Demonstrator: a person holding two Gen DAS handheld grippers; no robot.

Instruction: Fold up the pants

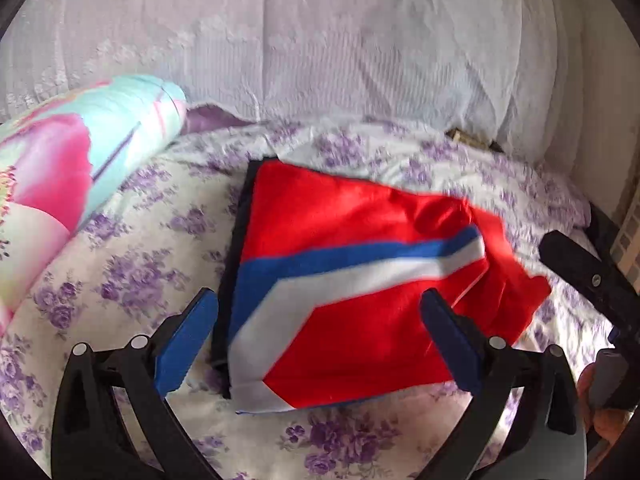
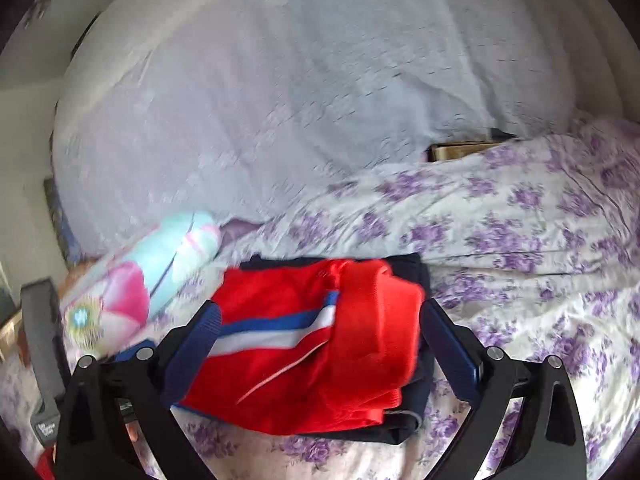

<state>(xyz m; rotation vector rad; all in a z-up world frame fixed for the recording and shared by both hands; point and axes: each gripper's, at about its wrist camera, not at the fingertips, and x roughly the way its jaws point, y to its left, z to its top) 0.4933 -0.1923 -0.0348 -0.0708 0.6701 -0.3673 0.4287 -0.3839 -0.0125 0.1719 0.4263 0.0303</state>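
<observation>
The pants are red with a blue and white stripe and a dark navy edge. They lie folded into a compact bundle on the flowered bed sheet. My left gripper is open and hovers just above the bundle's near side, holding nothing. In the right wrist view the bundle lies between the spread fingers of my right gripper, which is open. The right gripper's body also shows at the right edge of the left wrist view.
A rolled quilt with pink and teal flowers lies to the left of the pants. A large pale lavender pillow fills the back. A small dark box sits between pillow and sheet.
</observation>
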